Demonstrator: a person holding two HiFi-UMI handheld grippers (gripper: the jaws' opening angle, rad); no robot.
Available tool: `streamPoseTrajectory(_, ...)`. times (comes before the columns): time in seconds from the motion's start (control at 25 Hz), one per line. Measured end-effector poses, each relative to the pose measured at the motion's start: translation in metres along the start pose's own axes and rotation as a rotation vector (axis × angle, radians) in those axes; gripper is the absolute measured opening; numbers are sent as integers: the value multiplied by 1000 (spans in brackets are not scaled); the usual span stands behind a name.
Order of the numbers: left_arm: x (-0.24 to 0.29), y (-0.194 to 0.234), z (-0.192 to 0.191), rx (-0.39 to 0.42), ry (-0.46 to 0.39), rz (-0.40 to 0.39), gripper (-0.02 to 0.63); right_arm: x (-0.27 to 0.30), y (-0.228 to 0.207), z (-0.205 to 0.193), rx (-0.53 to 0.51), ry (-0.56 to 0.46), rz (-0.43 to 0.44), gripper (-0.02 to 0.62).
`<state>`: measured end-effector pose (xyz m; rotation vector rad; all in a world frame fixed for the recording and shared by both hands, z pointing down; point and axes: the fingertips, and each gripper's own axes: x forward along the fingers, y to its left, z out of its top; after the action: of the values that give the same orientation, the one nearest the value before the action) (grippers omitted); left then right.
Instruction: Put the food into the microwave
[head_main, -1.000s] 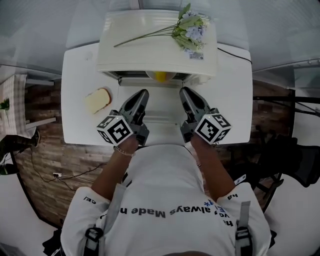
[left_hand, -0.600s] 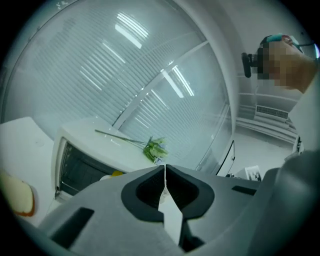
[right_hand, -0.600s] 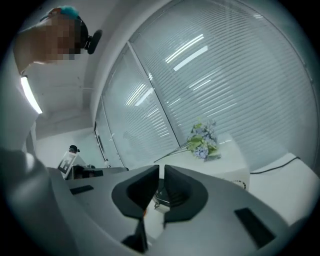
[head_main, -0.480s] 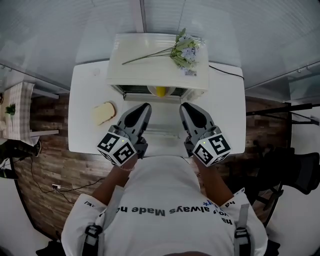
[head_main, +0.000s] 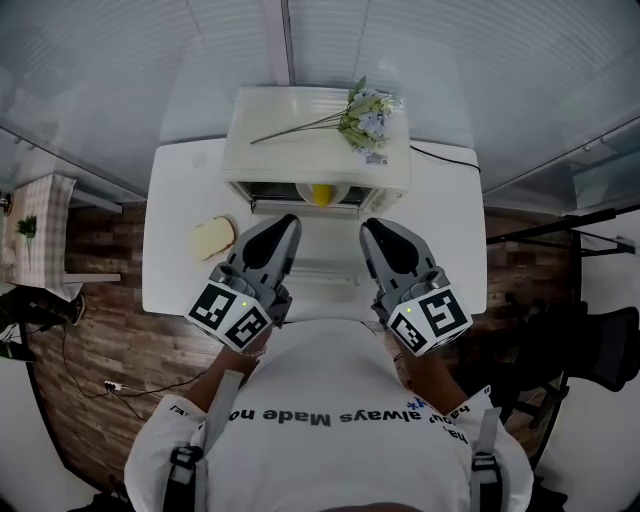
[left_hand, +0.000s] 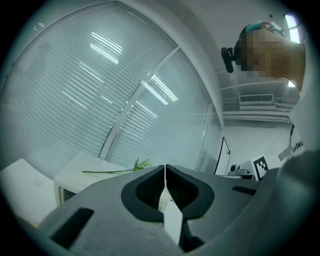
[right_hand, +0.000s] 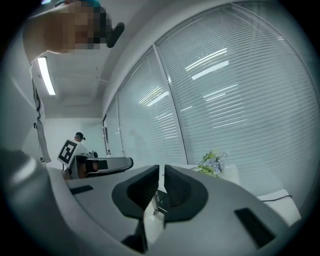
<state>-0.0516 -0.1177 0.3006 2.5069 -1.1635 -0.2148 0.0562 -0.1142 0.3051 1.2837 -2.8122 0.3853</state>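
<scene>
A cream microwave (head_main: 315, 140) stands at the back of the white table (head_main: 445, 240), its door lowered toward me. Inside the opening a yellow food item sits on a white plate (head_main: 320, 193). A slice of bread (head_main: 213, 238) lies on the table left of the microwave. My left gripper (head_main: 288, 221) and right gripper (head_main: 370, 225) hover side by side in front of the opening, both shut and holding nothing. In the left gripper view the jaws (left_hand: 165, 168) point up over the microwave (left_hand: 75, 176); the right gripper (right_hand: 161, 168) also tilts up toward the blinds.
A sprig of artificial flowers (head_main: 350, 115) lies on the microwave top. A black cable (head_main: 450, 160) runs off the table's right rear. Window blinds stand behind the table. Wood flooring shows on both sides.
The head view has drawn back, so table and microwave look smaller and sit lower in the picture. Both grippers have pulled slightly toward my body. Bread and plate have not moved.
</scene>
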Motion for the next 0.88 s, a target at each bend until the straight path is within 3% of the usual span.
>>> streamPoseTrajectory(0.36, -16, -13, 24, 52, -40, 12, 18, -17, 22, 33, -96, -29, -20, 35)
streamPoseTrajectory(0.88, -22, -15, 29, 39, -57, 1, 18, -23, 27, 38, -108, -32, -37, 34)
